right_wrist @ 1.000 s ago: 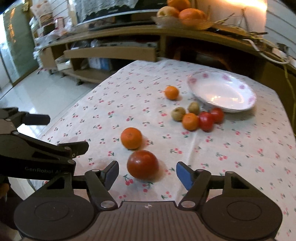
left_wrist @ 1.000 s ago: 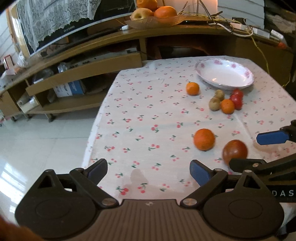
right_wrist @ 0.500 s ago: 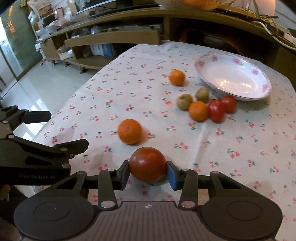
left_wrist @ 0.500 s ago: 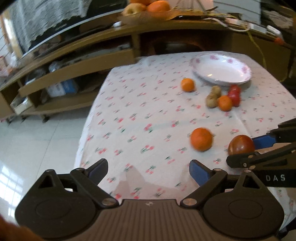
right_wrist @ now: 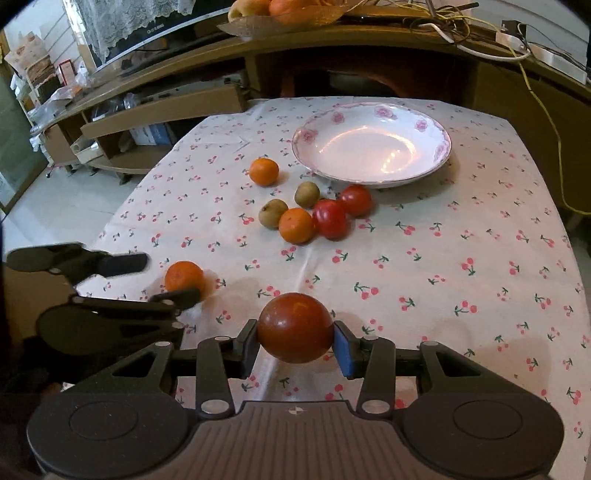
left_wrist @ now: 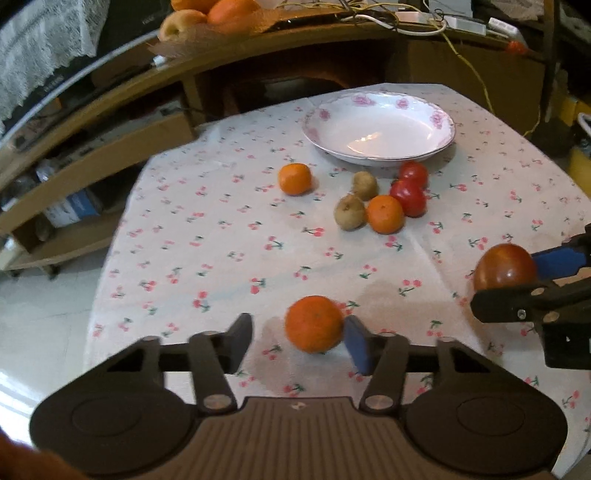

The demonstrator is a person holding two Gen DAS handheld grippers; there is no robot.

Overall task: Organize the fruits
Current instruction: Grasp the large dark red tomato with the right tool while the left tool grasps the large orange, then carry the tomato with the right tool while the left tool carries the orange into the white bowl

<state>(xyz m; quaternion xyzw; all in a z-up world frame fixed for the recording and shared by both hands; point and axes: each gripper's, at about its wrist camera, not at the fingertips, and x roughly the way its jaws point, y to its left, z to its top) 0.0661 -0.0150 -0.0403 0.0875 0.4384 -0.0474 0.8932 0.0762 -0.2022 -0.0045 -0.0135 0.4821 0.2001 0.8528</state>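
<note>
Now the right gripper (right_wrist: 295, 345) clamps the tomato (right_wrist: 295, 326) between its pads above the cloth, while the left gripper (left_wrist: 301, 341) gapes around an orange (left_wrist: 314, 323), its right pad touching it.

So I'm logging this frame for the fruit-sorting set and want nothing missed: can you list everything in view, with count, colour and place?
Plate: one, white with pink flowers, empty, far side of table.
Small oranges: three; one alone left of the plate, one in the cluster, one near the left gripper.
Kiwis: two, brown-green, in the cluster.
Red tomatoes: two, in the cluster below the plate.
Dark red tomato: one, held.
Tablecloth: one, white with cherry print.
Fruit bowl: one, on the wooden shelf behind, holding oranges and an apple.
Left gripper: open, around the near orange.
Right gripper: shut on the dark red tomato.
</note>
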